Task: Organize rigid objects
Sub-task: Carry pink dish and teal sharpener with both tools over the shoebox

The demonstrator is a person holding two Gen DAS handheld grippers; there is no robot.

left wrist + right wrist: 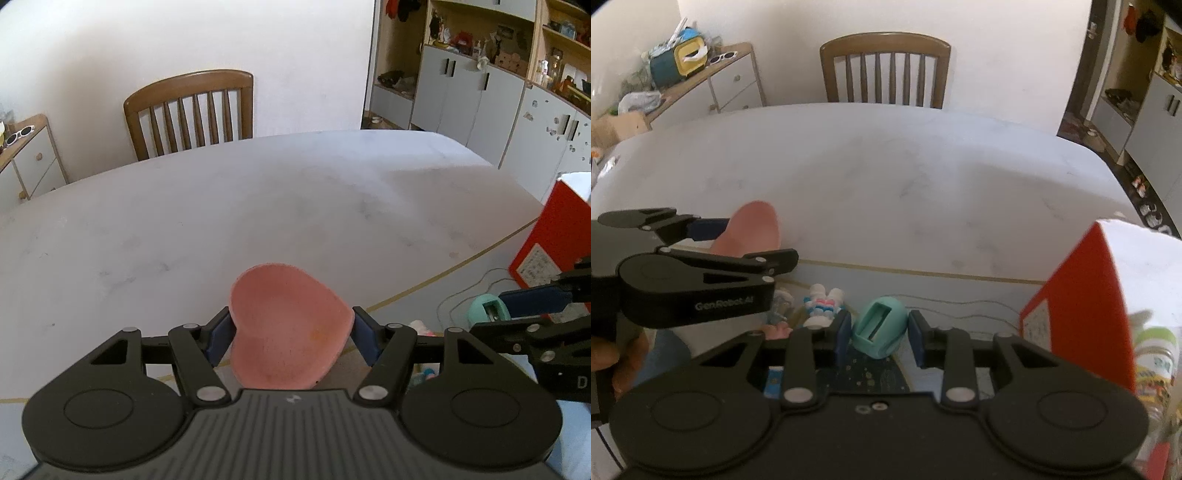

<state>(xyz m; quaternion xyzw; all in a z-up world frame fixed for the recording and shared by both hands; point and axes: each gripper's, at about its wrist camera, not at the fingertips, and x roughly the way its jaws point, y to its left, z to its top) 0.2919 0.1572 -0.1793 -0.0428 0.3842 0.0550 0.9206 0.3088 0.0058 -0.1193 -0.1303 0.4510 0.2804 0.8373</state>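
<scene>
My left gripper (291, 334) is shut on a pink heart-shaped dish (288, 325) and holds it above the near edge of the white table (258, 206). The dish also shows in the right wrist view (753, 229), in the left gripper (713, 240). My right gripper (879, 334) is shut on a teal pencil sharpener (881, 328), held off the table's near edge. The sharpener also shows in the left wrist view (487, 312), in the right gripper (532, 306).
A red box (1082, 306) stands at the right; it also shows in the left wrist view (554, 236). A small white toy figure (823, 304) and a thin cable (960, 306) lie below. A wooden chair (884, 68) stands behind the table. A jar (1156, 362) is at far right.
</scene>
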